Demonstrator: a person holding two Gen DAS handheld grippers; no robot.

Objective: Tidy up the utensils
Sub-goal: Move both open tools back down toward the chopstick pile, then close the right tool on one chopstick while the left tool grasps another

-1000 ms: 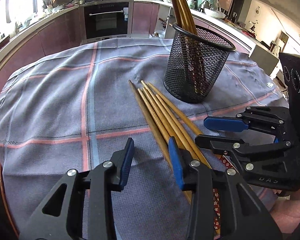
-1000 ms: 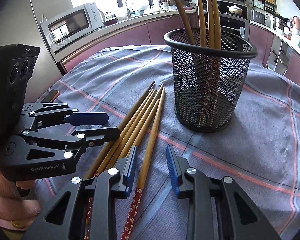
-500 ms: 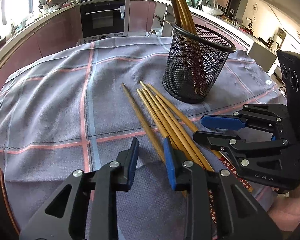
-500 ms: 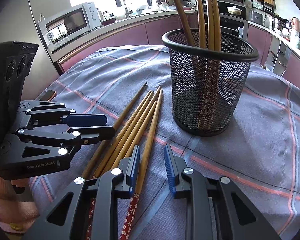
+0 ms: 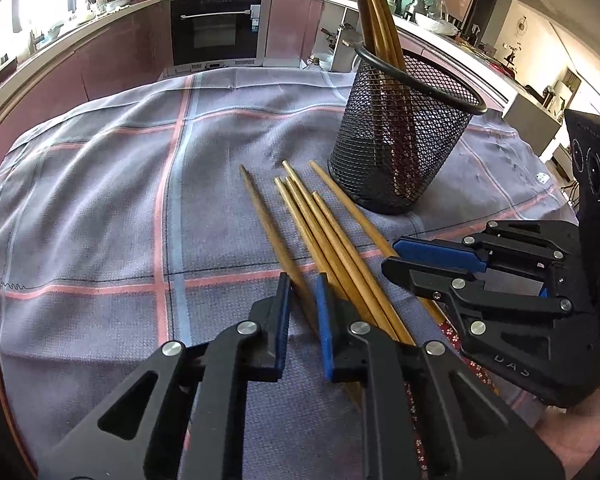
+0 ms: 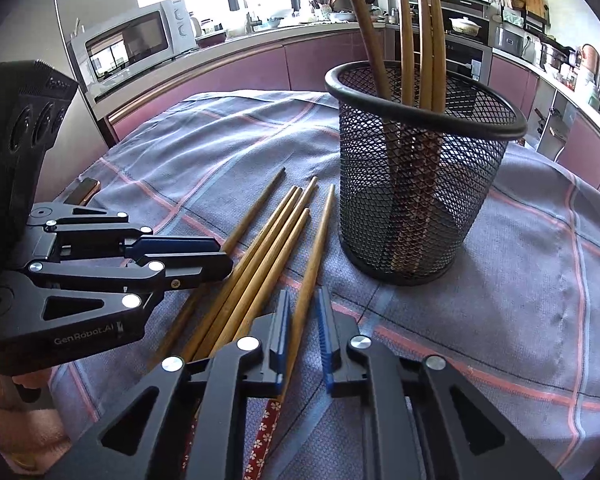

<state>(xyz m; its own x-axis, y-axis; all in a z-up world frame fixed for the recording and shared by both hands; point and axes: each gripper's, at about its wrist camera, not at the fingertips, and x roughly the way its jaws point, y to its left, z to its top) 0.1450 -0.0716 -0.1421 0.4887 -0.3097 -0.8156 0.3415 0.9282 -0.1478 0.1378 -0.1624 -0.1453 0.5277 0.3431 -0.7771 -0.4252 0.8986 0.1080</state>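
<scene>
- Left tool [image 5: 301, 294] sits low over the tabletop with its jaws having just been closing; they now stand narrow around the leftmost loose chopstick [image 5: 268, 224], which runs between the blue pads. It looks clenched on that stick.
- Right tool [image 6: 302, 312] has likewise just been closing, and its jaws bracket the rightmost loose chopstick [image 6: 314, 248], the one with the red flowered handle end showing below the pads. I judge it gripped as well.
- Each stick's long axis runs away from its tool, tips pointing toward the far side of the cloth and handles toward the person, so each tool holds near the handle half.
- Mesh holder [image 6: 420, 184] stands upright ahead and to the right of the loose bundle. The right tool is plainly nearer to it; the left tool would have to cross over the remaining sticks.
- Count on the tablecloth [image 5: 100, 200]: six loose chopsticks, the two outer ones drawn slightly apart from a middle group of four lying side by side (all roughly parallel).
- Count in the holder: four chopsticks stand tips up, leaning on the rim.
- One holder, two tools, one checked cloth covering the tabletop.
- Next move, as I judge it, is a lift, then tipping each stick upright over the rim.
</scene>
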